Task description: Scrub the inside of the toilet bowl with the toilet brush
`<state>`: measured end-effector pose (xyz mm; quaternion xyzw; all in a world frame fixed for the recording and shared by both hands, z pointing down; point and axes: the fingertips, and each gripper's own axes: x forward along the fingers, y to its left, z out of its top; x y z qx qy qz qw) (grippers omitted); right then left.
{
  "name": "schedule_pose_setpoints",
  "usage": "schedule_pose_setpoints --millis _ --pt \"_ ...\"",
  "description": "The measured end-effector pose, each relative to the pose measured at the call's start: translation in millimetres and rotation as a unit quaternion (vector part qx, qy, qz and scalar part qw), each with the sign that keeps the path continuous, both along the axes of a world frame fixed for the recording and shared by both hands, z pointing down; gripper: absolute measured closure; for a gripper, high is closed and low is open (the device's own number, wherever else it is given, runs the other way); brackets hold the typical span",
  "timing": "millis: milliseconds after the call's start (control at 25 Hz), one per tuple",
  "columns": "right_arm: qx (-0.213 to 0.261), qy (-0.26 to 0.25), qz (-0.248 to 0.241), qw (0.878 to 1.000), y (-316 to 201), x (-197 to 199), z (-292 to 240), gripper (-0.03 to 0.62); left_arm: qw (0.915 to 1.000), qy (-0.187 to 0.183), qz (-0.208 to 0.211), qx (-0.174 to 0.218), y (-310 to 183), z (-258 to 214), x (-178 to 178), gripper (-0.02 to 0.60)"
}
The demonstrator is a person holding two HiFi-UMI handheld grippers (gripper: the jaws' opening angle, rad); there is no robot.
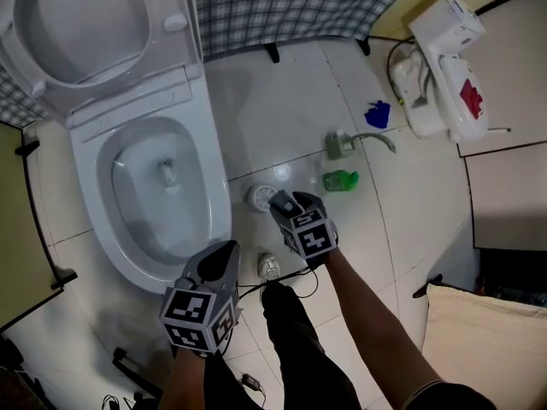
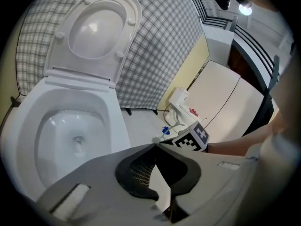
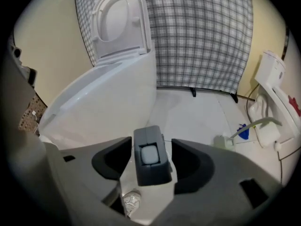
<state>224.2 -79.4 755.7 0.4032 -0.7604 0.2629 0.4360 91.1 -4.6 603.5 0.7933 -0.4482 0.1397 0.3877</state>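
Jaws of the left gripper (image 2: 154,146) meet at their tips with nothing between them. They are beside the near end of the toilet bowl (image 1: 215,203). Jaws of the right gripper (image 3: 151,144) stand apart on either side of a grey, square-topped handle (image 3: 150,173), seemingly the toilet brush's. A thin gap shows on each side, so the pads are not pressing on it. The handle stands over a round white holder (image 1: 259,197) on the floor (image 1: 282,101), just beside the bowl's right flank. A small round clear thing (image 1: 269,266) lies nearer. The bowl is open, with its lid (image 1: 77,24) raised. Farther out on the tiles lie a green bottle (image 1: 340,180) and a blue scrap (image 1: 377,114). A white appliance (image 1: 449,67) sits toward the floor's far right corner, and checked cloth (image 1: 282,7) hangs along the far edge.
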Motion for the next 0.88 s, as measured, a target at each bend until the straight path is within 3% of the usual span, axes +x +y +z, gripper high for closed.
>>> schedule_pose_setpoints --millis 480,680,880 --pt "-0.001 0.046 -0.002 0.999 1 2 32 0.364 0.9995 0.004 -0.031 -0.006 -6 5 -31 0.572" --pt "-0.004 0.043 0.004 0.999 7 14 0 0.367 0.9993 0.009 -0.037 -0.006 -6 -2 -38 0.572" --pt "0.007 0.024 0.01 1.0 13 21 -65 0.367 0.9992 0.012 -0.037 0.003 -13 -29 -41 0.572"
